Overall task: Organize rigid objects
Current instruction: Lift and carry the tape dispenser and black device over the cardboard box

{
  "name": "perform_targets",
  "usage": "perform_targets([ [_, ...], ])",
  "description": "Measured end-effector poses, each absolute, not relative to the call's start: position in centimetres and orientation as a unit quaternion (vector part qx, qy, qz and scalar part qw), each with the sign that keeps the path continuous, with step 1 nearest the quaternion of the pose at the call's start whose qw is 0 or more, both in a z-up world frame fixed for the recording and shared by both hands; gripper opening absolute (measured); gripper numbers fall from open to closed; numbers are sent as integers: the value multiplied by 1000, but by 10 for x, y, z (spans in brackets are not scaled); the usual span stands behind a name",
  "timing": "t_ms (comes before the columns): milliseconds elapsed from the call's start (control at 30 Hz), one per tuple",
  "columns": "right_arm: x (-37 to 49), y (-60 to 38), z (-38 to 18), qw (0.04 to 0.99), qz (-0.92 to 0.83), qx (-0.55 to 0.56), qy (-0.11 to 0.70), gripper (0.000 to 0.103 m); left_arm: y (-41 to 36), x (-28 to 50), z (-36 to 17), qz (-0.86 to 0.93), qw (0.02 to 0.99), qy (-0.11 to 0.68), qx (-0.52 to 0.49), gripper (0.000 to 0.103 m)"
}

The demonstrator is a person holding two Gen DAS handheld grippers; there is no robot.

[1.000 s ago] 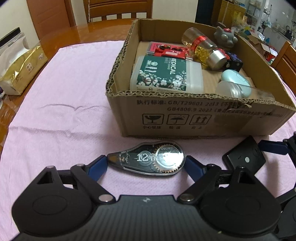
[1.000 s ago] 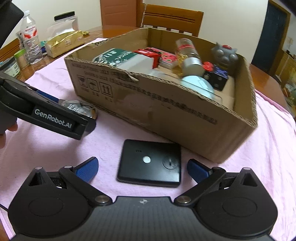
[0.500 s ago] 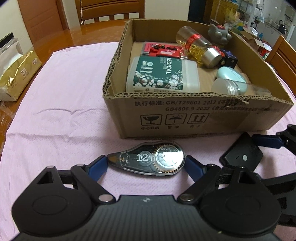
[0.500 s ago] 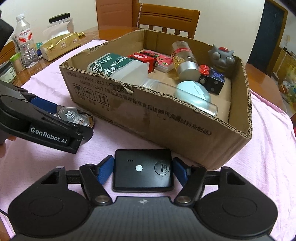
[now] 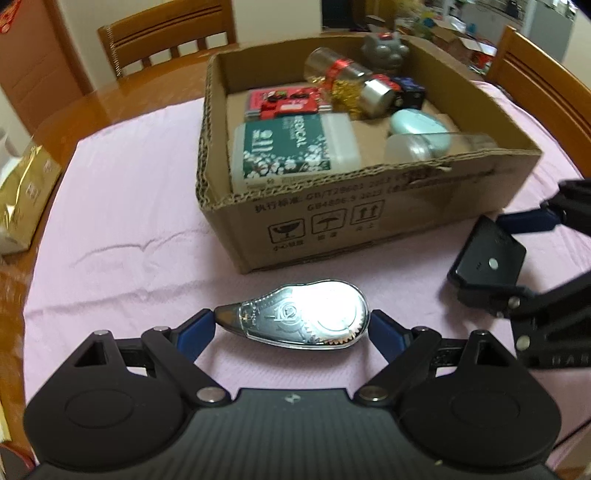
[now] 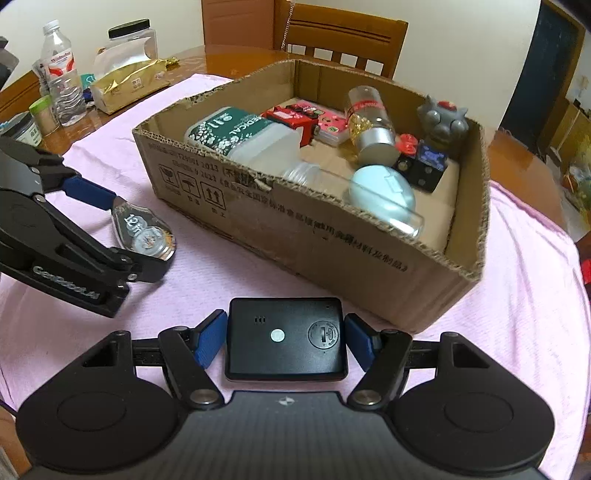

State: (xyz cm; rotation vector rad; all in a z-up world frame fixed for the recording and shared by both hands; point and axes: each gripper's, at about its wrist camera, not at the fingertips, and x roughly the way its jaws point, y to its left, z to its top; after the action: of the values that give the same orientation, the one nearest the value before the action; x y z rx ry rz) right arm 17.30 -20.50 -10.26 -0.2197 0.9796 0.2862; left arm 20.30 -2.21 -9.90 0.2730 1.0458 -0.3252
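A clear teardrop-shaped correction tape dispenser [image 5: 295, 314] sits crosswise between the blue pads of my left gripper [image 5: 291, 322], which is shut on it just above the pink cloth. My right gripper [image 6: 285, 326] is shut on a flat black square device [image 6: 286, 338], its pads pressing on both sides. Each wrist view shows the other tool too: the black device [image 5: 487, 258] at the right, the tape dispenser [image 6: 144, 232] at the left. An open cardboard box [image 5: 369, 177] stands just beyond both grippers.
The box [image 6: 332, 229] holds a white bottle with a green label [image 5: 291, 147], a red tin, a gold-filled jar [image 6: 369, 118], a grey toy figure [image 6: 441, 123], dice and a pale blue oval. A gold packet [image 6: 125, 86] and water bottles [image 6: 61, 85] stand far left. Wooden chairs [image 6: 340, 33] ring the table.
My right gripper has closed from wide open onto the black device. My left gripper has rolled with the tape dispenser still in it, so the box now looks tilted.
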Motion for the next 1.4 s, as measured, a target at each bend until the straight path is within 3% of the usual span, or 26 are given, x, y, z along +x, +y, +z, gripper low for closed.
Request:
perform_targets([
  [267,165,-217,-64,860,167,-91,473,74,-15,196,-57,-195,843,479,148,89],
  [567,185,-218,-17,882,179,-94,426,74,-9,201,-16,-218,848,461,146,89],
  [1100,264,-187,-49,873,176,-87,447,74,-9,222,12,-208,867,430,139,89],
  [1167,264,-186,-50,873,175,-84,447,77,-10,225,12,-208,868,429,140,89],
  [1367,259,-190,-43,880,168,-69,439,103,-16,238,13,-209,868,426,146,89],
  [1400,257,-191,-42,881,166,-65,438,103,-18,240,13,-209,868,426,146,89],
])
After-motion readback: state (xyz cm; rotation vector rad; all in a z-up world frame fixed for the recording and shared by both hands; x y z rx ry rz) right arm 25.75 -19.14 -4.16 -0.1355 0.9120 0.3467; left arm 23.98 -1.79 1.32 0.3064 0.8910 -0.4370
